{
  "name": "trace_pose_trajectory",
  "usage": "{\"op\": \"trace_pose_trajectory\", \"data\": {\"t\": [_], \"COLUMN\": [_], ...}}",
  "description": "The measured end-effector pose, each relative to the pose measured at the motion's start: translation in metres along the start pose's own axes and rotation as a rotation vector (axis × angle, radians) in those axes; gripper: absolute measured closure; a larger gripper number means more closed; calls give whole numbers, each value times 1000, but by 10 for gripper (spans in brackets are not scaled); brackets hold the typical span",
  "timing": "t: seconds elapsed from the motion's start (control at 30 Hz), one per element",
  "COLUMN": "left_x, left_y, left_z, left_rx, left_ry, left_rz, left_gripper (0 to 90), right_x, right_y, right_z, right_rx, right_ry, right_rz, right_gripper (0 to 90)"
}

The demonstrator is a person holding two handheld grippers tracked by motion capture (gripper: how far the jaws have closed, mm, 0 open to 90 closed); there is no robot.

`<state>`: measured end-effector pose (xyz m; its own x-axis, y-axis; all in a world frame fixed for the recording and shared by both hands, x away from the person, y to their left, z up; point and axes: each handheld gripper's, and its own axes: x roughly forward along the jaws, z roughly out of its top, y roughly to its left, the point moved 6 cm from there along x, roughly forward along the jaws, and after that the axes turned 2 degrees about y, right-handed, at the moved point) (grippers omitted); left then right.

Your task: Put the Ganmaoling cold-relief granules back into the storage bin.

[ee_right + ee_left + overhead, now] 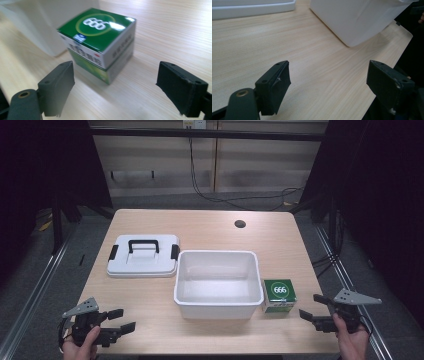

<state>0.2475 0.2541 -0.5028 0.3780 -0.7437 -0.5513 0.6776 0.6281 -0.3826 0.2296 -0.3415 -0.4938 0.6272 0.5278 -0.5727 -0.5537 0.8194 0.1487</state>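
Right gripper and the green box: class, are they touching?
Apart. The right gripper view shows the right gripper open, bare table between both jaws and the green box; the high view agrees.

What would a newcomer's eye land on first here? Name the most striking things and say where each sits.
The open white bin at the middle of the wooden table draws the eye first, with its white lid, black handle up, lying flat to its left. Next comes the green box marked 666, sitting just right of the bin. The left gripper and right gripper wait open at the near corners, the right one aimed at the box.
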Motion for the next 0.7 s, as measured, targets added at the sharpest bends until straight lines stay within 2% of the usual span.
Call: {"op": "trace_pose_trajectory", "data": {"t": [0.07, 0.1, 0.17, 0.27, 0.4, 0.5, 0.6, 0.7], "left_x": [0, 0, 0, 0, 0, 0, 0, 0], "left_y": [0, 1, 1, 1, 1, 0, -1, -2], "left_z": [0, 0, 0, 0, 0, 0, 0, 0], "left_rx": [-7, -10, -9, -7, -6, 1, 5, 8], "left_ry": [-4, -5, -6, 0, -1, 2, 1, 1], "left_rz": [-3, -2, -3, -1, 3, 4, -1, -1], "left_gripper": [190, 190, 190, 190, 190, 190, 190, 190], "right_x": [-2, -2, -1, 2, 1, 0, -3, -5], "right_y": [2, 2, 1, 0, 5, 13, 19, 24], "right_z": [0, 1, 0, -2, 1, 6, 12, 18], "right_rx": [-4, 1, 30, 43, 4, -15, -38, -47], "right_ry": [-36, -51, -41, -7, -27, -32, -12, -27], "right_rz": [71, 86, 92, 63, 93, 174, 168, 172], "right_gripper": [132, 133, 133, 134, 135, 135, 134, 134]}}
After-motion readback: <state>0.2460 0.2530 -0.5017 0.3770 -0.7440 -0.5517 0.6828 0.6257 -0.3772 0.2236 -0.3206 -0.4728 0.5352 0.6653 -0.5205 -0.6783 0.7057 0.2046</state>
